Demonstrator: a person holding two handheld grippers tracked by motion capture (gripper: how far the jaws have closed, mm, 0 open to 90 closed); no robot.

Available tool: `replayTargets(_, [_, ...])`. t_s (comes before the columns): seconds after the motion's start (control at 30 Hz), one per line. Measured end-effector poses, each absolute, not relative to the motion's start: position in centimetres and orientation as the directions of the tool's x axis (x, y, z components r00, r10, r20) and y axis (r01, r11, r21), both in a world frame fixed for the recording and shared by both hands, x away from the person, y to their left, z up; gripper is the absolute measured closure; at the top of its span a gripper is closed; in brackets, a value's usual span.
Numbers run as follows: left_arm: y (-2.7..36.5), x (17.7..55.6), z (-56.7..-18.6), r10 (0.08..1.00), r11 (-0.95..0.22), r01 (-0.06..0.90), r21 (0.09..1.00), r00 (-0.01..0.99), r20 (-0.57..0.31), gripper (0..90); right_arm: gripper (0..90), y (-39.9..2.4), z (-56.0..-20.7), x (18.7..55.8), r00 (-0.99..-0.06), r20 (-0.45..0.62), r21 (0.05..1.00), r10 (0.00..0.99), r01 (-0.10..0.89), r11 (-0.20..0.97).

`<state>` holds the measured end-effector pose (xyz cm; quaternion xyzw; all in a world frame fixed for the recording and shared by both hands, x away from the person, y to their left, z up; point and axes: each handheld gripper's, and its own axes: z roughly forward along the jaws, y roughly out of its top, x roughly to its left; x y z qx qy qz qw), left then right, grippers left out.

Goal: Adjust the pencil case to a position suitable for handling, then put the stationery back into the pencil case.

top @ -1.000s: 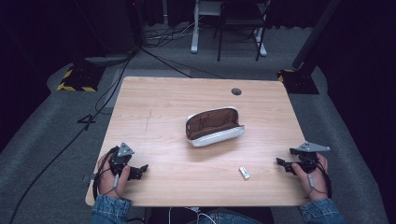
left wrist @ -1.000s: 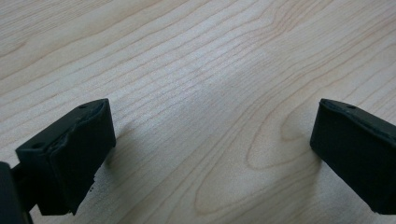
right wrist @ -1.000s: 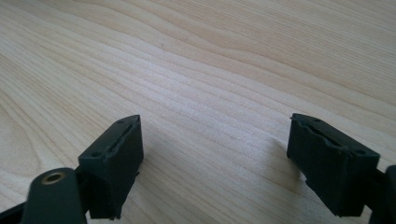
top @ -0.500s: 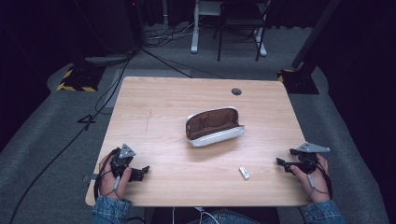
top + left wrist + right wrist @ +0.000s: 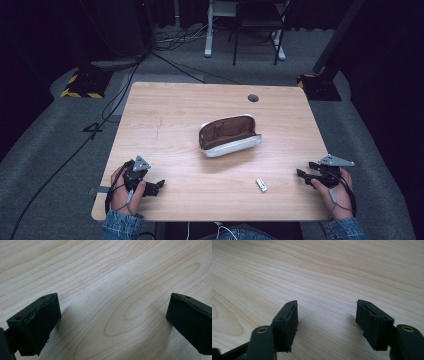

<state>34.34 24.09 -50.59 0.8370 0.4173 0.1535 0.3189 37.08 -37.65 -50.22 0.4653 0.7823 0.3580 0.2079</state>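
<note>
Seen from above, a pale wooden table stands on grey carpet, its round cable hole near the far edge. At its middle lies an open glasses case, white shell outside and brown lining inside, mouth turned up and toward the far side. A small white stick-shaped object lies on the bare wood between the case and the near right corner, well apart from both; what it is cannot be told at this size. At the near left corner the person's left hand holds the left gripper low over the wood, jaws spread wide with only bare grain between them in the left gripper view. At the near right edge the right hand holds the right gripper, pointing toward the table's middle; its jaws have just been closing yet stand apart, nothing between them but tabletop in the right gripper view. Both grippers are well apart from the case
</note>
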Motion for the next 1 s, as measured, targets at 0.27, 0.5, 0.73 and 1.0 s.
replayTargets(0.27, [23.9,34.4,-50.6,0.789,-0.454,0.597,0.662,0.614,-0.013,0.1,37.0,-36.3,-48.4,35.6,-0.522,0.039,0.787,0.852,0.541,0.296])
replayTargets(0.5, [23.9,34.5,-50.6,0.787,-0.456,0.595,0.662,0.617,-0.013,0.1,39.5,-35.1,-47.6,34.7,-0.557,0.069,0.793,0.828,0.534,0.293])
replayTargets(0.73, [23.9,34.6,-50.6,0.784,-0.455,0.599,0.659,0.621,-0.022,0.1,41.6,-34.0,-46.5,33.9,-0.595,0.067,0.802,0.801,0.510,0.312])
replayTargets(1.0, [24.0,34.7,-50.6,0.780,-0.465,0.590,0.661,0.626,-0.010,0.1,43.9,-32.6,-46.3,33.4,-0.647,0.095,0.805,0.756,0.497,0.324])
